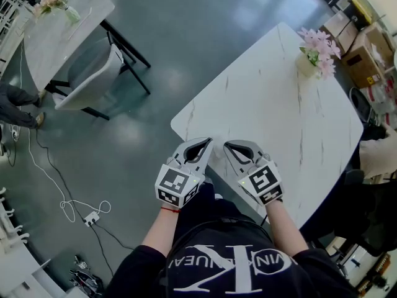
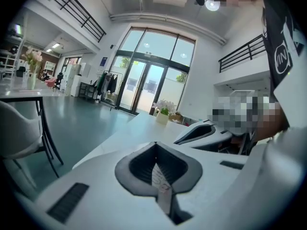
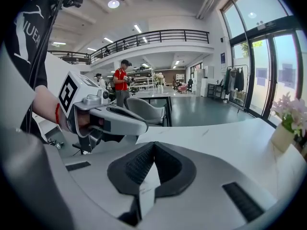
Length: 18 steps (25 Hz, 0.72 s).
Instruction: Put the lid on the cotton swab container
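Note:
No cotton swab container or lid shows in any view. My left gripper and right gripper hover side by side over the near corner of the white marble table. Both are shut, jaw tips meeting, with nothing between them. In the left gripper view the left gripper has closed jaws with only table surface showing through the hollow, and the right gripper lies just to its right. The right gripper view shows the right gripper shut and empty, with the left gripper close on its left.
A small pot of pink flowers stands at the table's far side. A second table with a white chair is at upper left. A cable and power strip lie on the floor. Cardboard boxes sit at right.

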Available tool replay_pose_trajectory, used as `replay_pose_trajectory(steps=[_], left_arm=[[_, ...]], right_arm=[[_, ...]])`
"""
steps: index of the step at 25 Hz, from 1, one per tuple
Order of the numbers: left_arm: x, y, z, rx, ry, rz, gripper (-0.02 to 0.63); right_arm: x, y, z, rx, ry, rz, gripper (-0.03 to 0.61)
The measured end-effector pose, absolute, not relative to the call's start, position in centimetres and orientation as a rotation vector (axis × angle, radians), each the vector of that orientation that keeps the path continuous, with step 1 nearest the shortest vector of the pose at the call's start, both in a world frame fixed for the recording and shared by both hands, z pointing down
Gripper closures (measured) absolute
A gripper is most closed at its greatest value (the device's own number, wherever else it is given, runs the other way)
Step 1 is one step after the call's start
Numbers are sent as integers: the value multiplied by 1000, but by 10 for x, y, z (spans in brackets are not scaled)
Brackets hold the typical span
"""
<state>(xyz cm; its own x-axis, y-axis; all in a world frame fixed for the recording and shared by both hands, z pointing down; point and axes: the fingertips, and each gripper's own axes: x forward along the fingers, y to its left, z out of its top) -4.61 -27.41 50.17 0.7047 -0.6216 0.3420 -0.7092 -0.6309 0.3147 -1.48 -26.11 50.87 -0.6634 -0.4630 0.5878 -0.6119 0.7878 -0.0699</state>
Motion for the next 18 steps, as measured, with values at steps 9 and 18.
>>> replay_pose_trajectory(steps=[9, 18], left_arm=[[-33, -271, 501, 2581, -965, 395, 609], [-33, -271, 502, 2594, -978, 409, 609]], right_arm=[[-16, -262, 509, 805, -2421, 371, 575], [-20, -261, 507, 813, -2403, 391, 575]])
